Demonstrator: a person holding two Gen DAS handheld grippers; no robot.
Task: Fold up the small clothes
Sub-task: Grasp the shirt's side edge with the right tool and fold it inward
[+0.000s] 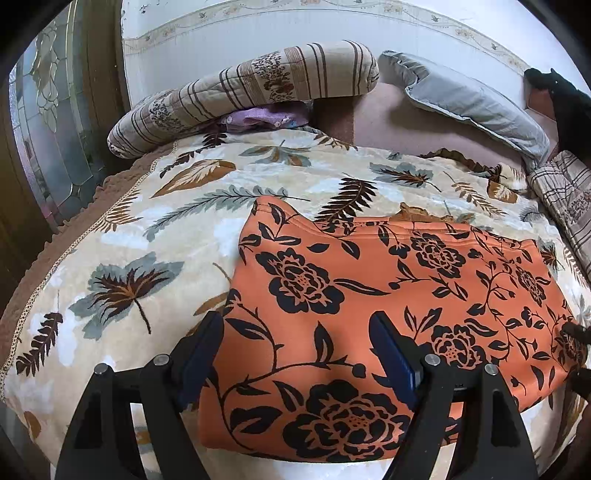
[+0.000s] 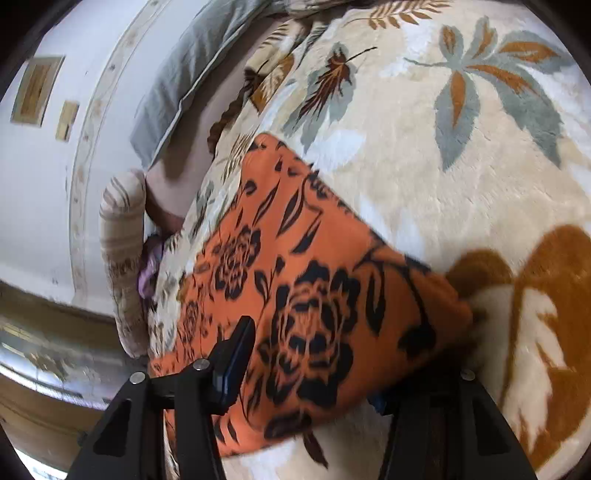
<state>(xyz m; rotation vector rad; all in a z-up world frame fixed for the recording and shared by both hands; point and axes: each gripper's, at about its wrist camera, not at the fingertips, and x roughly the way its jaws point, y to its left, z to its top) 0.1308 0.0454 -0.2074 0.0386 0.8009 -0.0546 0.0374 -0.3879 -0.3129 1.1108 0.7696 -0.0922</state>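
- An orange garment (image 1: pixel 369 295) printed with black flowers lies flat on the leaf-patterned bed blanket (image 1: pixel 122 240).
- Left gripper (image 1: pixel 295 354): jaws spread wide, holding nothing; the cloth lies between and beyond them.
- Right gripper (image 2: pixel 314 369): one finger over the cloth, the other hidden beneath its corner; jaws apart, not pinching.
- It looks light, soft and limp; best pinched at corners or hems.
- Its long axis runs crosswise to the left jaws.

Home bedroom: bed under leaf-print blanket (image 1: pixel 122 236), grey pillow (image 1: pixel 465 99), striped quilt roll (image 1: pixel 236 92), wallpaper border (image 1: pixel 258 14).
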